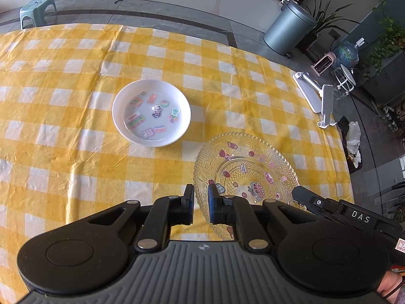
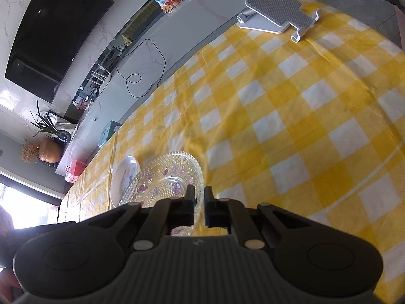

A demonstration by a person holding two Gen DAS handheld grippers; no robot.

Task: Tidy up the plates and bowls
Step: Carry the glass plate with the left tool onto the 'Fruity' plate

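Both grippers — left (image 1: 201, 193), right (image 2: 199, 194) — clamp the glass plate's (image 1: 243, 167) rim; only the left view shows the whole bowl (image 1: 151, 112) — well apart.

Clear pressed-glass plate (image 1: 243, 167) with beaded, glossy relief; smooth glossy white bowl (image 1: 151, 112); creased, faintly sheened yellow-checked cloth (image 1: 76, 76) over counter; matt black plastic fingers (image 1: 188, 200).

Both hand-held grippers (image 1: 200, 190) (image 2: 199, 192) nearly closed, narrow gaps.

Black tongs (image 1: 200, 191), grey ribbed bodies, silver rivets.
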